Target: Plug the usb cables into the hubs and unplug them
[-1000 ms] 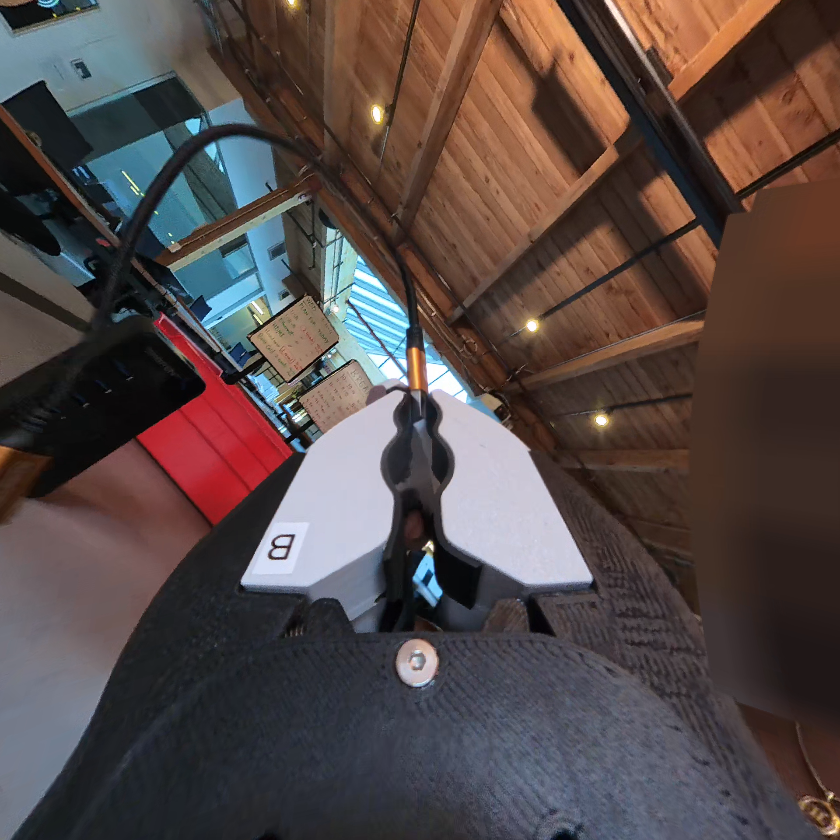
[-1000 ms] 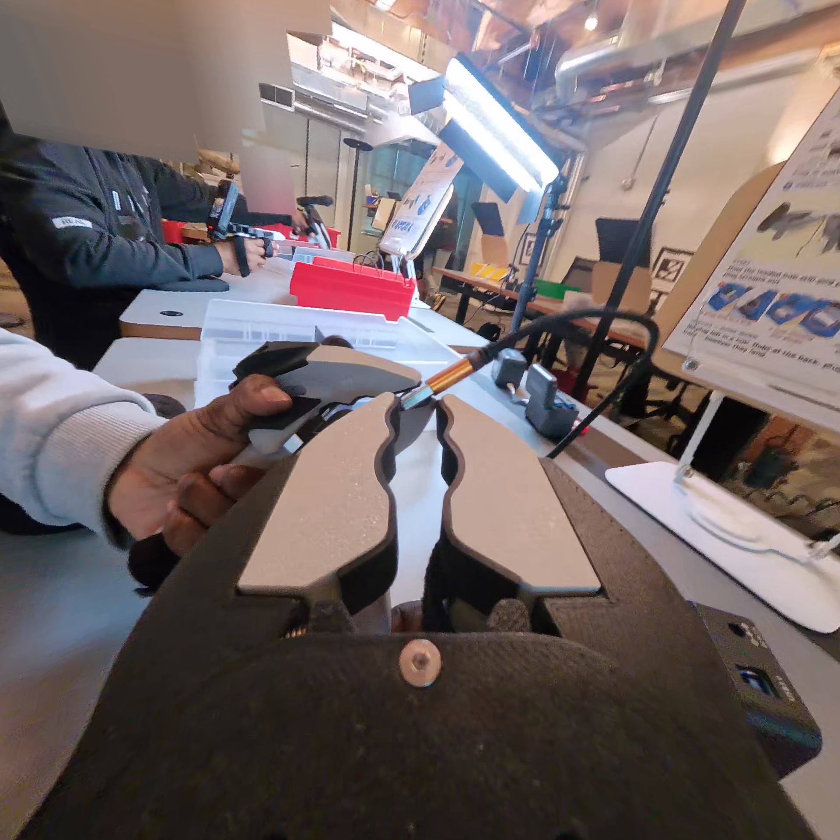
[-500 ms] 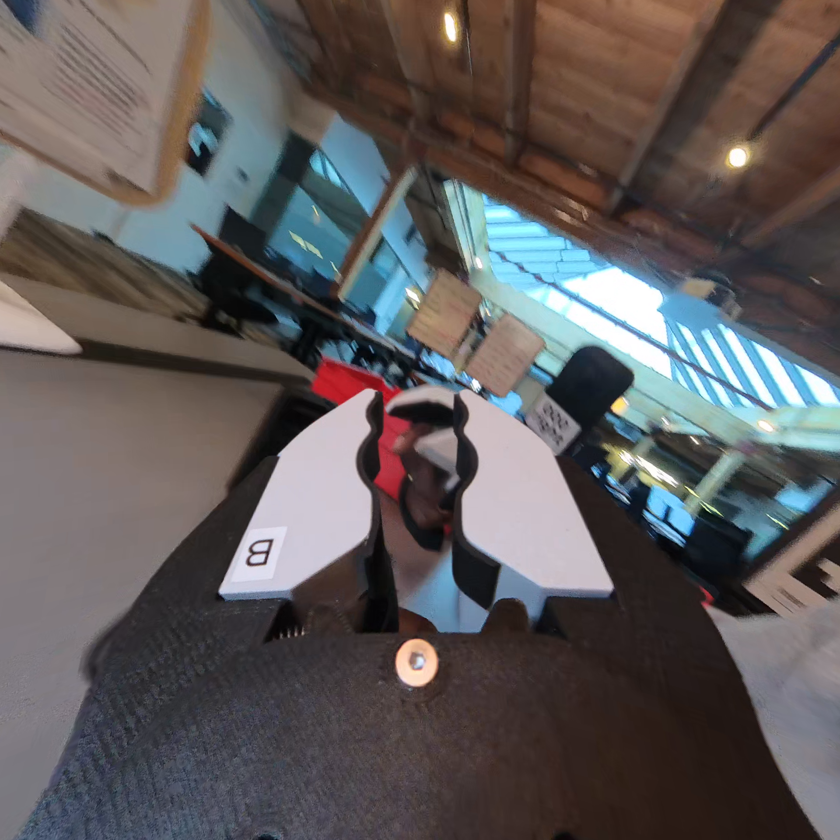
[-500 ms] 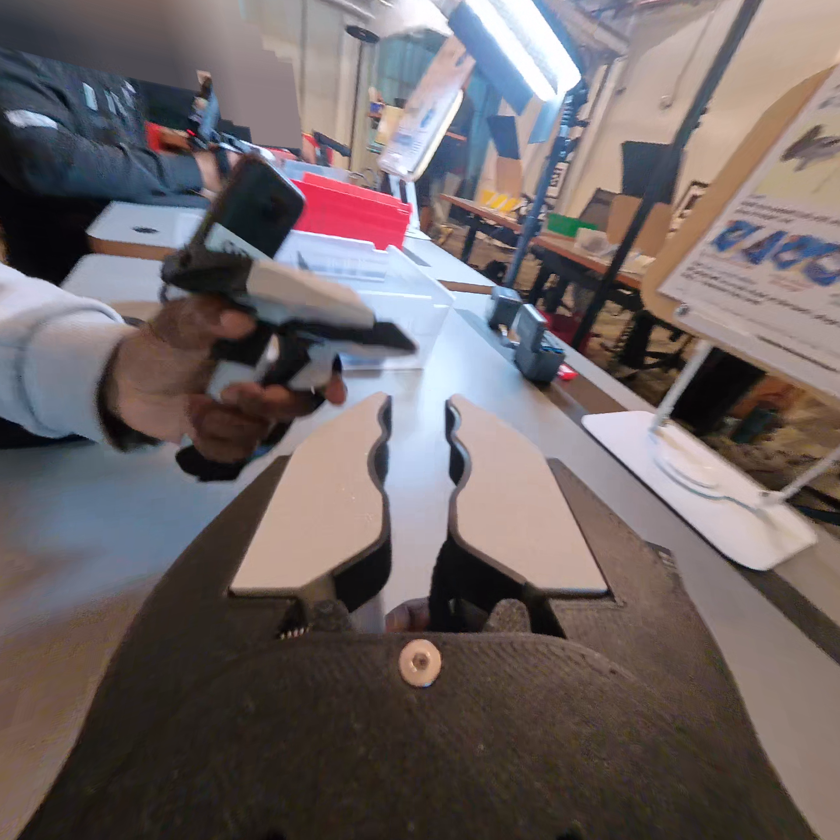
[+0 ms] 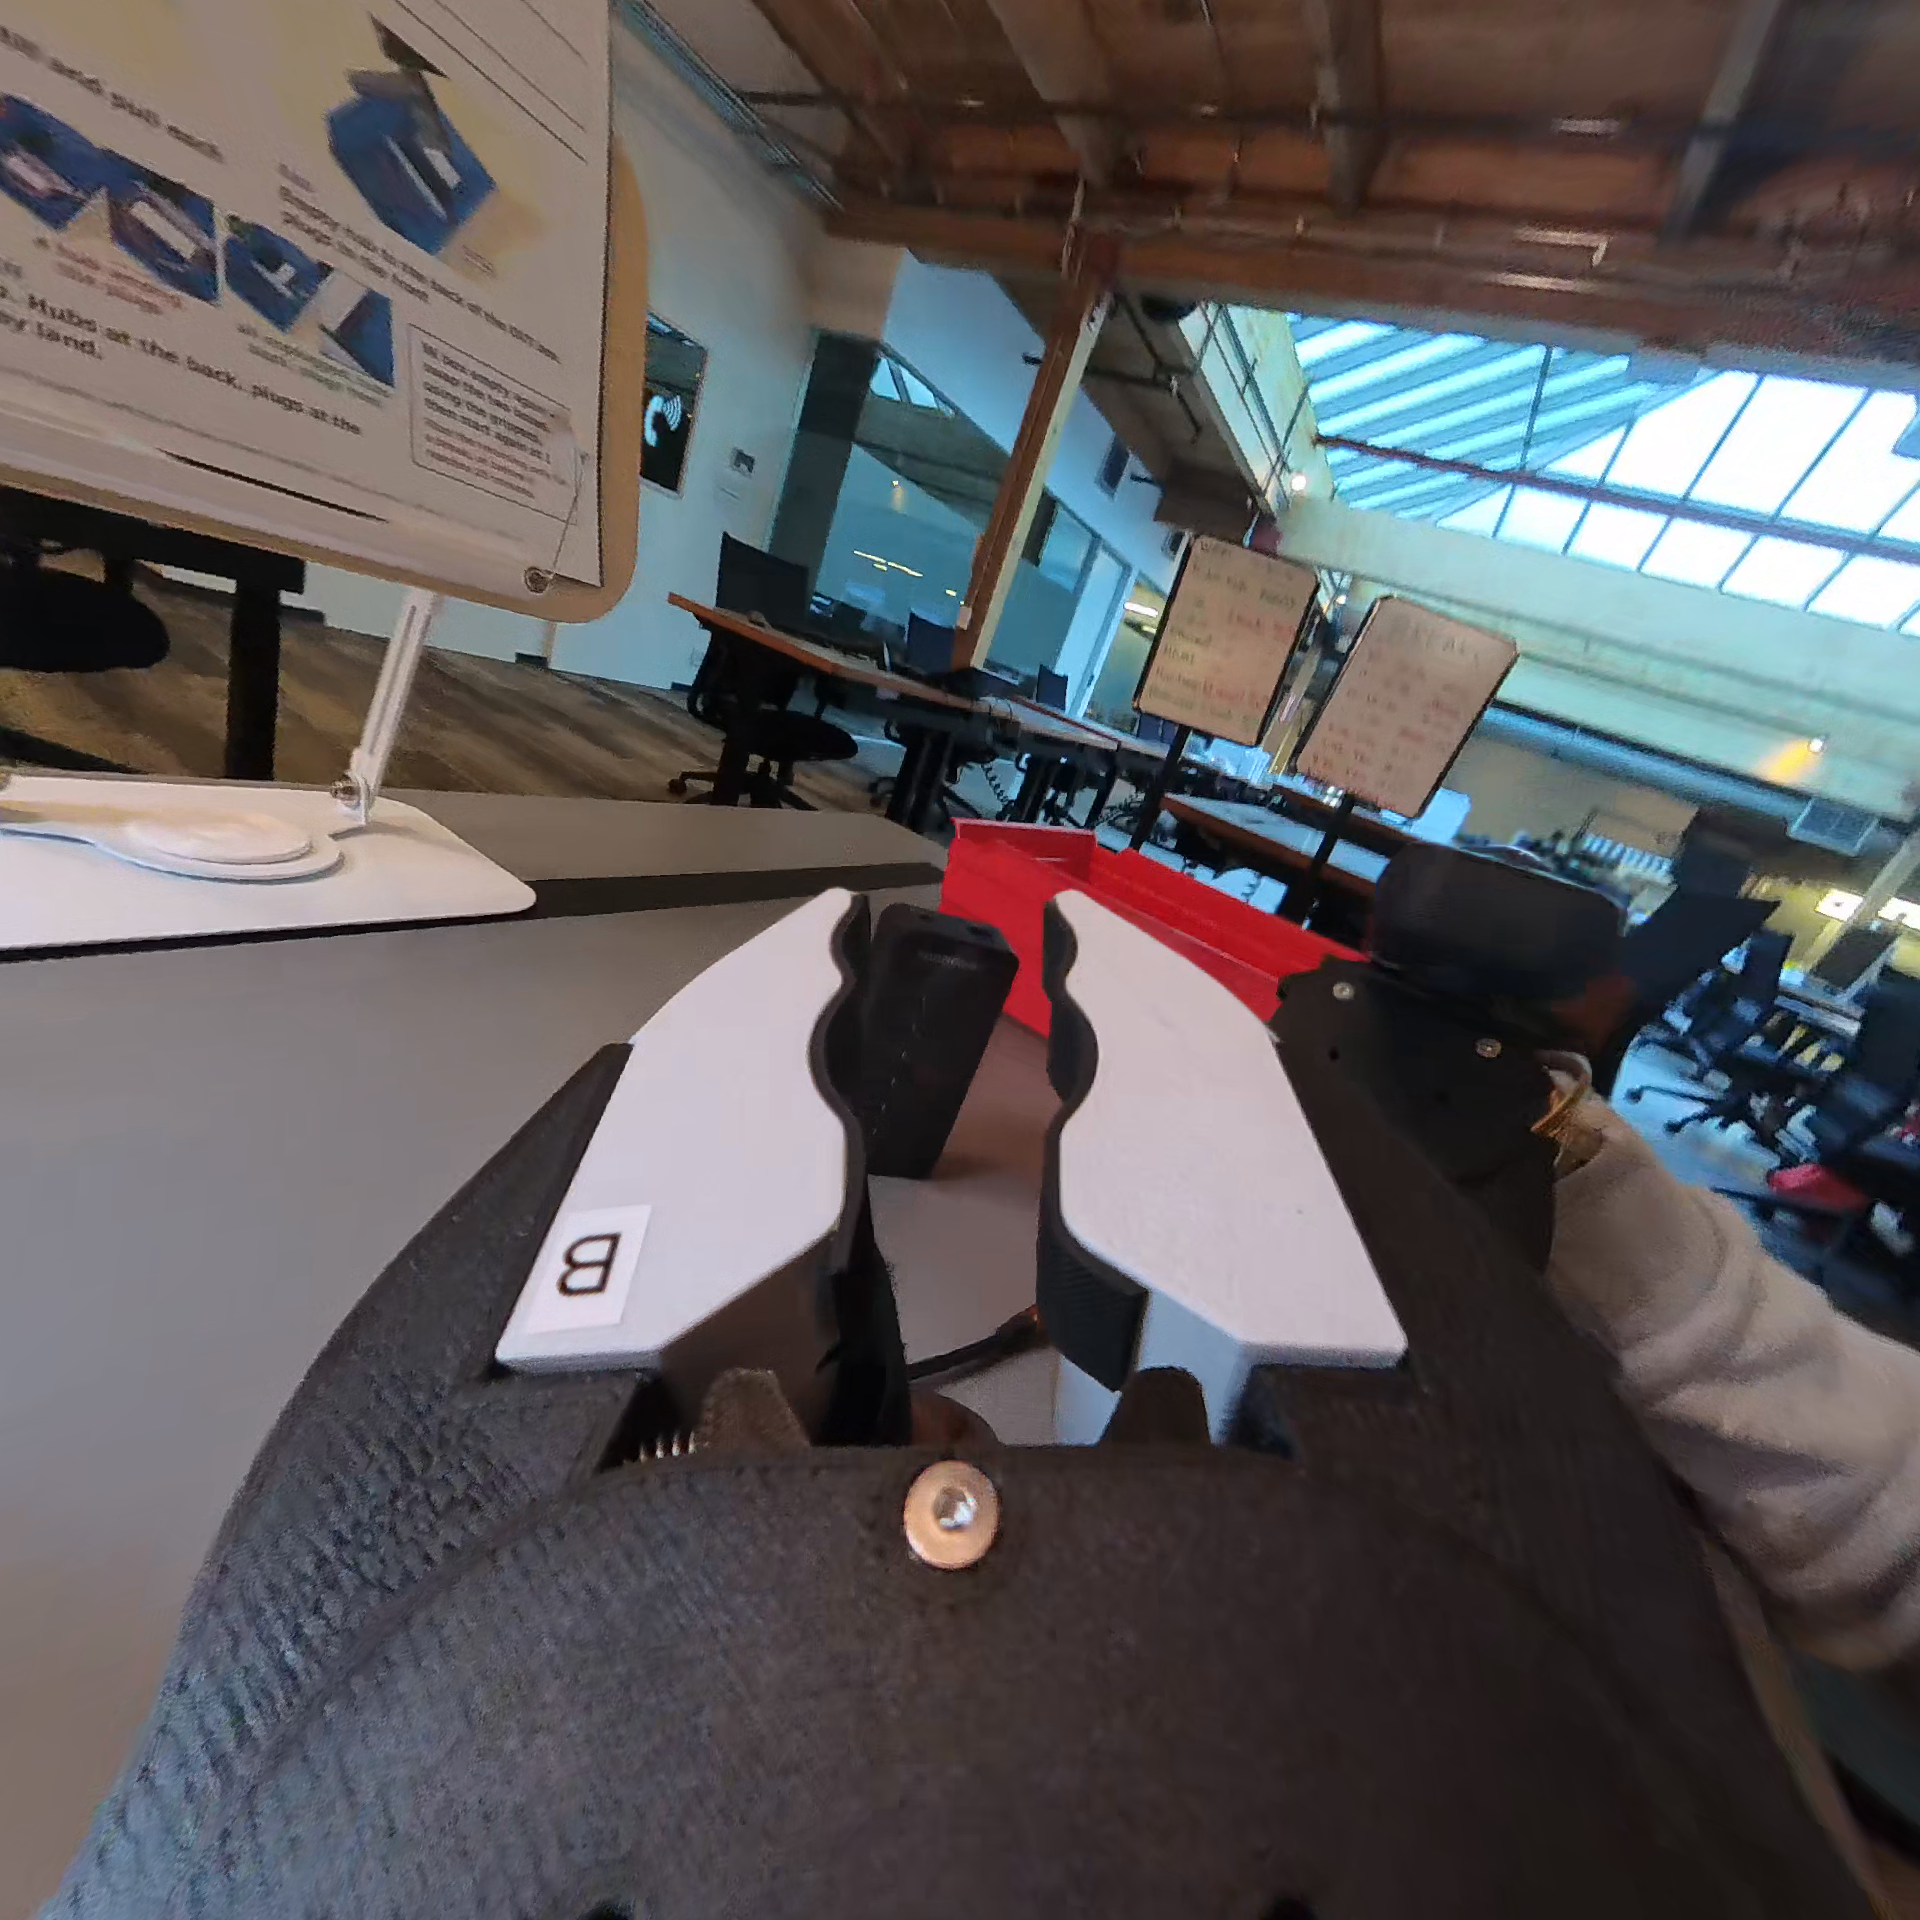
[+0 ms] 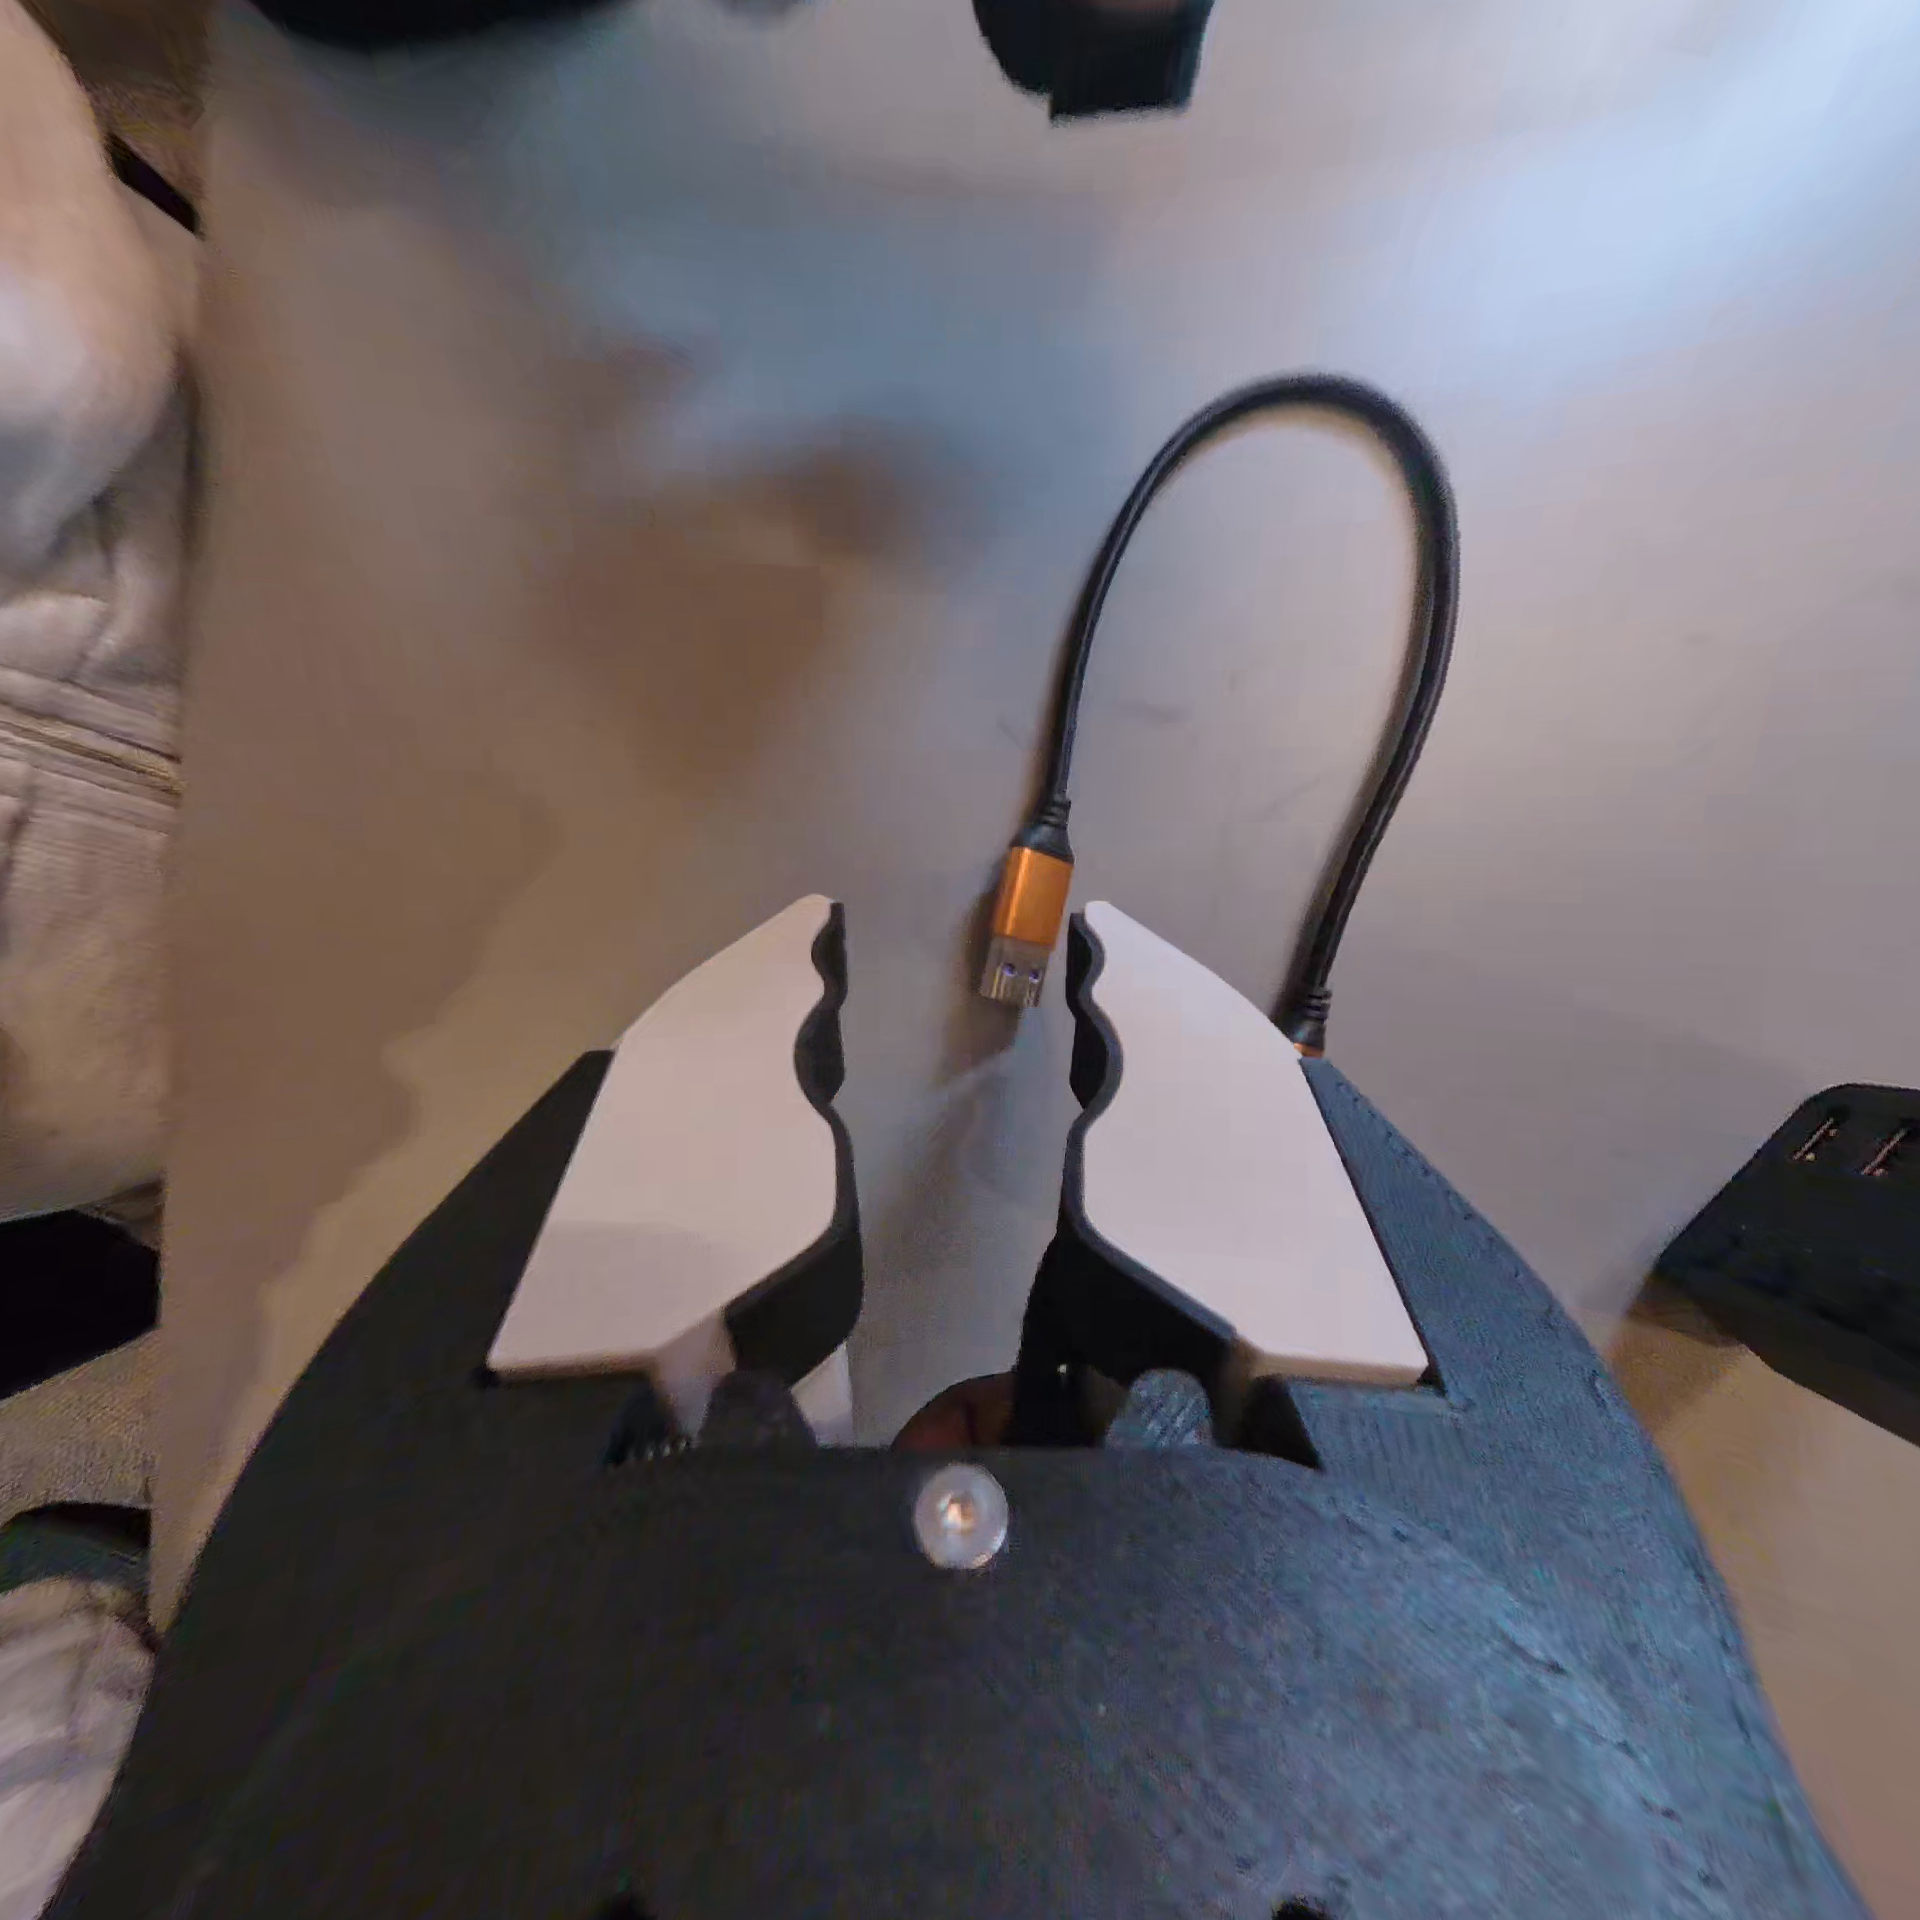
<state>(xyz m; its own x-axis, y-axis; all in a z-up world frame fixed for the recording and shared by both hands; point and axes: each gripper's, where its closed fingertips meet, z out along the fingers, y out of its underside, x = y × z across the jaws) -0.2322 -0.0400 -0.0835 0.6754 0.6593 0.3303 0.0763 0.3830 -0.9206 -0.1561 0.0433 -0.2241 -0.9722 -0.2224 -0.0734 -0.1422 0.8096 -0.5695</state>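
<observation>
In the left wrist view my left gripper (image 5: 951,914) is open and low over the grey table (image 5: 260,1143). A black USB hub (image 5: 925,1049) lies on the table between its fingers, close to the left finger and not gripped. In the right wrist view my right gripper (image 6: 956,920) is open and points down at the table. A black cable (image 6: 1423,582) lies there in a loop. Its orange USB plug (image 6: 1031,909) lies loose just between the fingertips. The hub's end (image 6: 1808,1247) shows at the right. The right gripper (image 5: 1455,997) also shows at the right of the left wrist view.
A sign stand with a white base (image 5: 260,873) stands at the table's left. A red bin (image 5: 1122,925) sits behind the hub. A light sleeve (image 5: 1714,1382) holds the right gripper. More pale fabric (image 6: 83,623) shows at the left of the right wrist view. Across from one pair of fingers to the other is roughly 20 cm.
My left gripper let go of the orange plug, opened, and swung down from the ceiling to the hub. The cable now lies on the table. My right gripper tilted down over the plug.
</observation>
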